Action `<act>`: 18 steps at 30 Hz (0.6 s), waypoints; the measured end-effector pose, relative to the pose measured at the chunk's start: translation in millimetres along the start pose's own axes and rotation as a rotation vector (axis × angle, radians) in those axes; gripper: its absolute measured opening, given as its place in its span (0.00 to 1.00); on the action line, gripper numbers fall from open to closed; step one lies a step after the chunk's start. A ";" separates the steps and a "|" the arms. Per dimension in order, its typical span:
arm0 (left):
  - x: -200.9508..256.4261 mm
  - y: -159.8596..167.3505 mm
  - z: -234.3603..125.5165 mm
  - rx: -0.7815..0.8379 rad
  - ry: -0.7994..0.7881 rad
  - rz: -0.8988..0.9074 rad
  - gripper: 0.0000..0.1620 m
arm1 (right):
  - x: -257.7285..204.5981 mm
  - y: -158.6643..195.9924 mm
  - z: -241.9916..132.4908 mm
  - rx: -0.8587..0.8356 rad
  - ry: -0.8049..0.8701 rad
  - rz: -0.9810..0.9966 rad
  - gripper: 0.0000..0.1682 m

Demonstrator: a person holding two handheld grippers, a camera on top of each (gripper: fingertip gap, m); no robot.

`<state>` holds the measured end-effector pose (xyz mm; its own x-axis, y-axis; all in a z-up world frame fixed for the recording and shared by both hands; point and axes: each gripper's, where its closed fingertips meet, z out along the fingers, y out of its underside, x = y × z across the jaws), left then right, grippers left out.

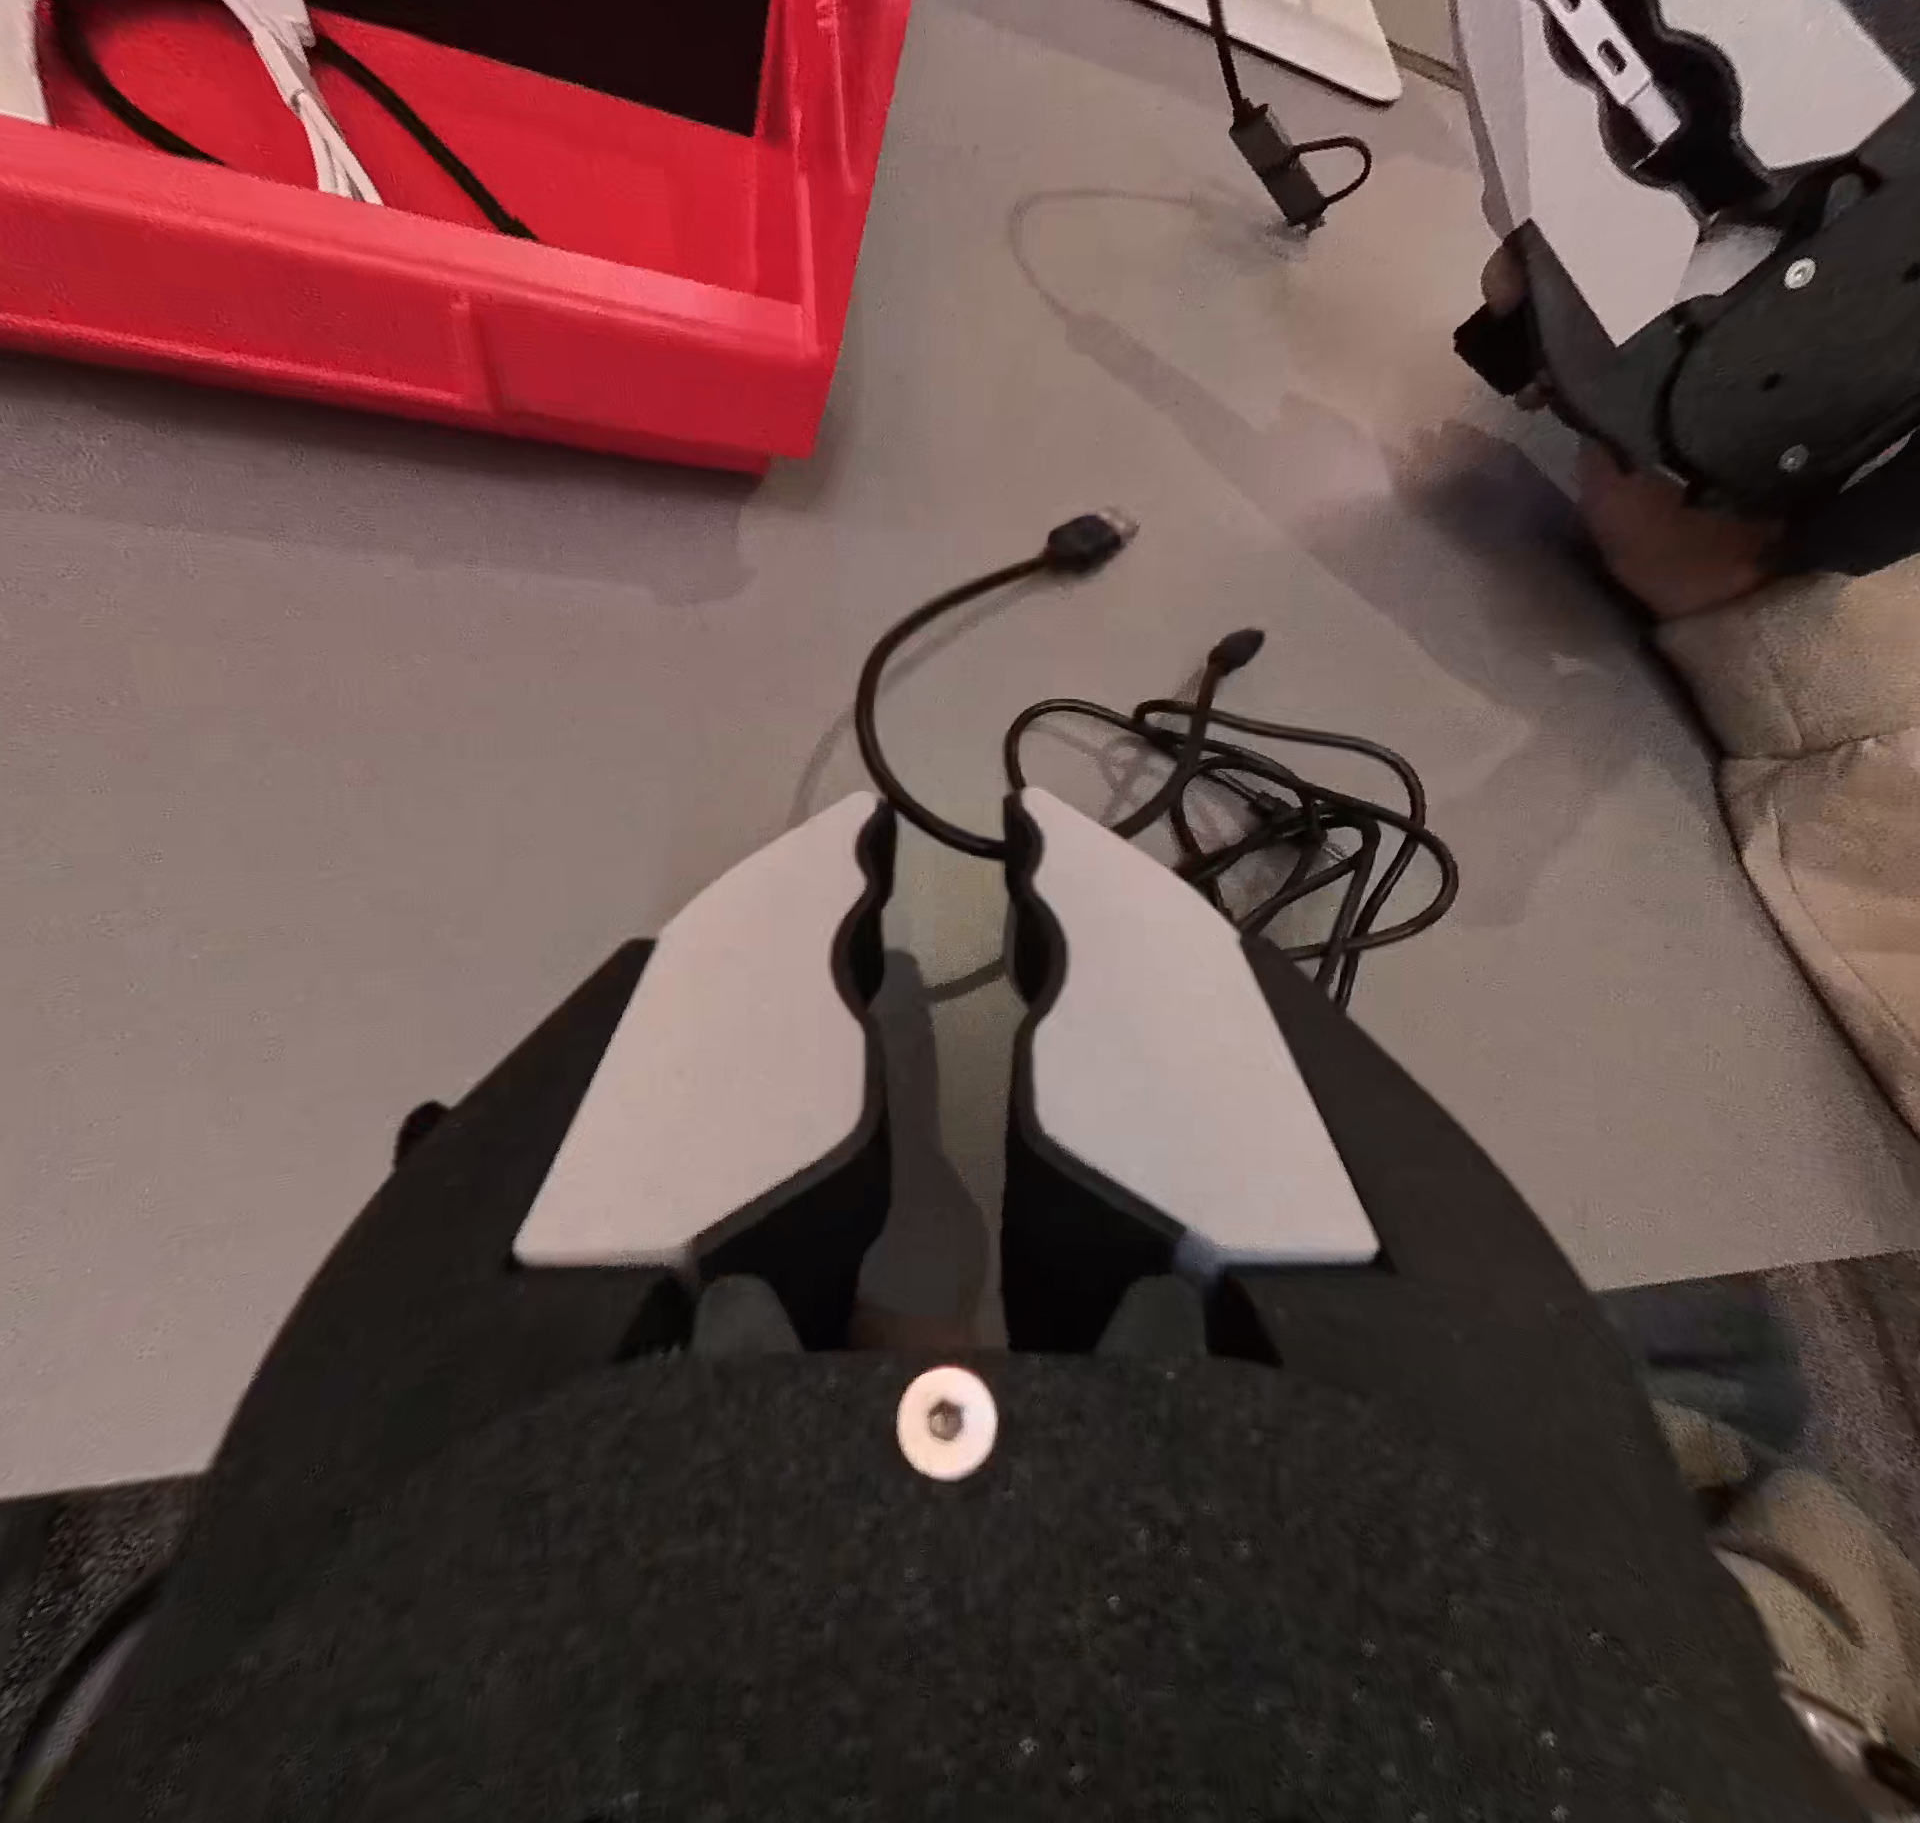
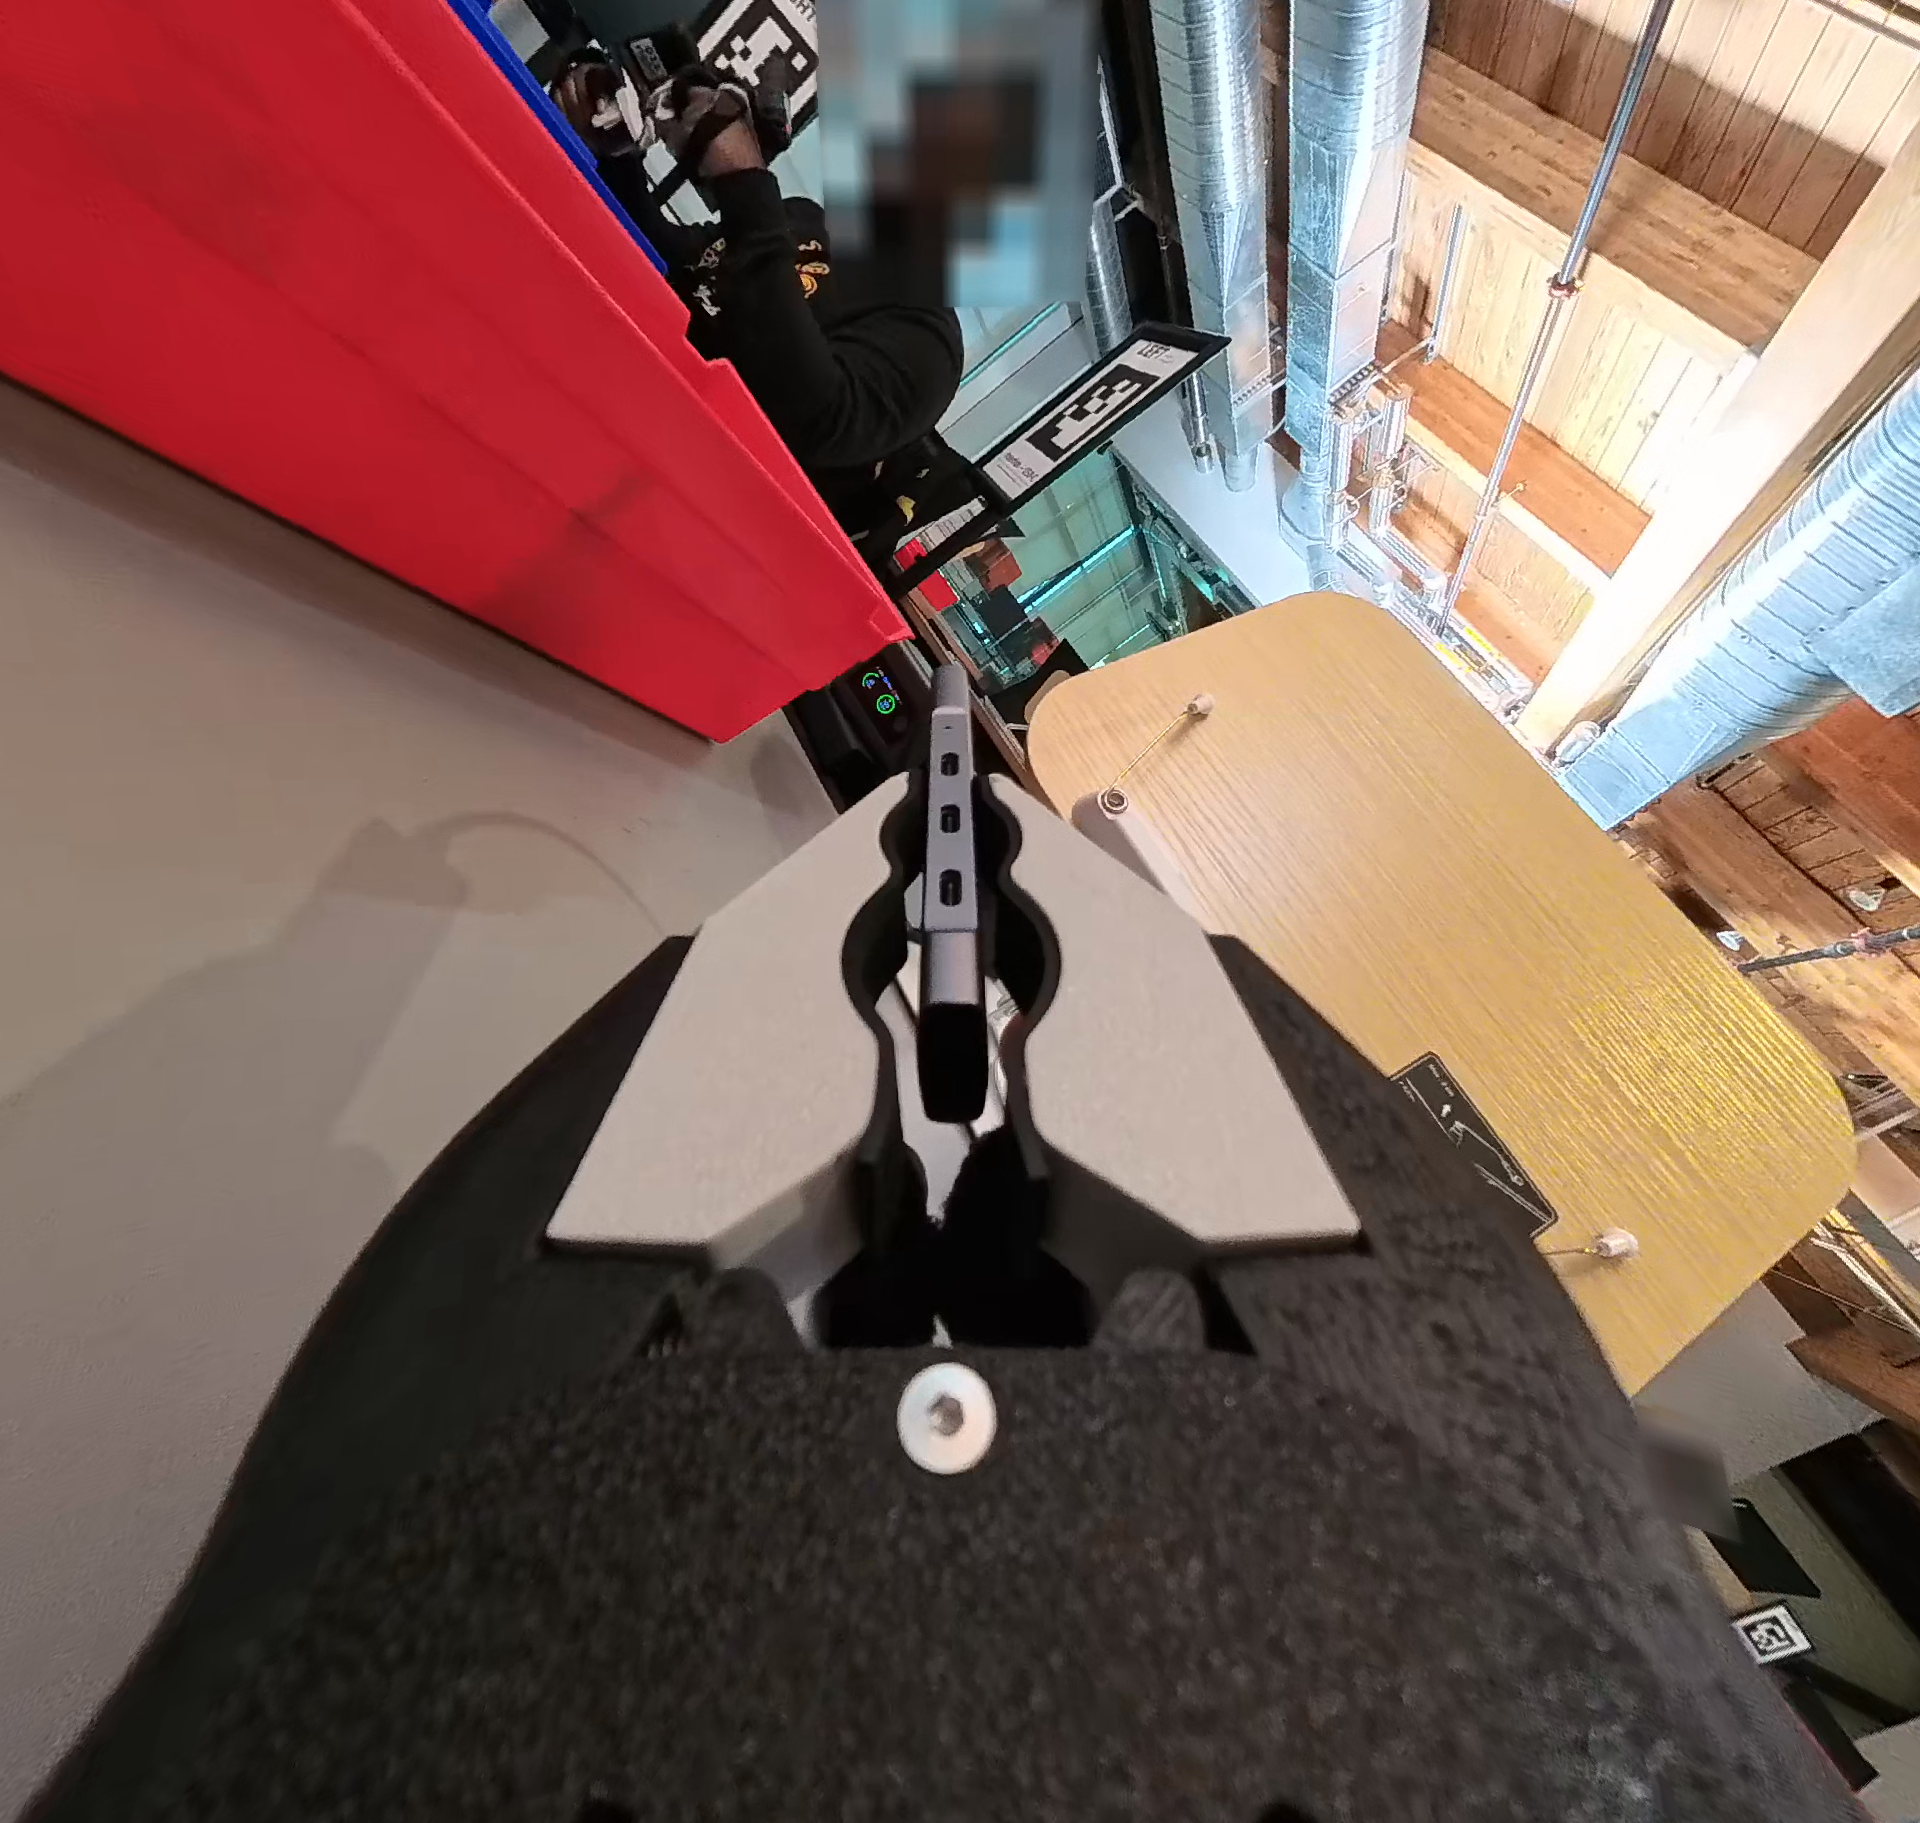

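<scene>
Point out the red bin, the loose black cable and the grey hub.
red bin [image 1: 644, 360]: left wrist view, front wall.
black cable [image 1: 1288, 817]: left wrist view, tangled middle.
grey hub [image 2: 951, 838]: right wrist view, port edge.

A grey tabletop [image 1: 416, 734] spreads out below. Overhead run silver ducts [image 2: 1340, 215] and wooden ceiling beams [image 2: 1621, 204], with a pale wooden panel [image 2: 1455, 942] catching bright light.

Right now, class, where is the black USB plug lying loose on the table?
In the left wrist view, the USB plug lies on the grey table, just ahead of the open left gripper, below the red bin, its cable curving back between the fingers.
</scene>
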<state>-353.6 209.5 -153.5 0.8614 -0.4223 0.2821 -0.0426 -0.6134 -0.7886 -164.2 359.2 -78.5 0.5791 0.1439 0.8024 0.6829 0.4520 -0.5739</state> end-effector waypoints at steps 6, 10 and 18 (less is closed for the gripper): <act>18.4 -27.7 -8.0 0.080 0.078 0.427 0.17 | -1.7 -0.2 0.1 0.001 -0.007 -0.002 0.05; 62.9 -18.9 -1.7 -0.098 0.501 0.458 0.17 | -3.0 -0.5 0.2 0.002 -0.012 -0.004 0.05; 63.5 -8.4 53.9 -0.390 0.587 0.195 0.25 | -3.1 -0.1 -0.1 0.003 -0.016 0.006 0.05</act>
<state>-271.2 223.8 -158.4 0.4109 -0.7691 0.4895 -0.4384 -0.6375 -0.6336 -166.1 358.6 -80.9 0.5758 0.1602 0.8017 0.6785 0.4535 -0.5779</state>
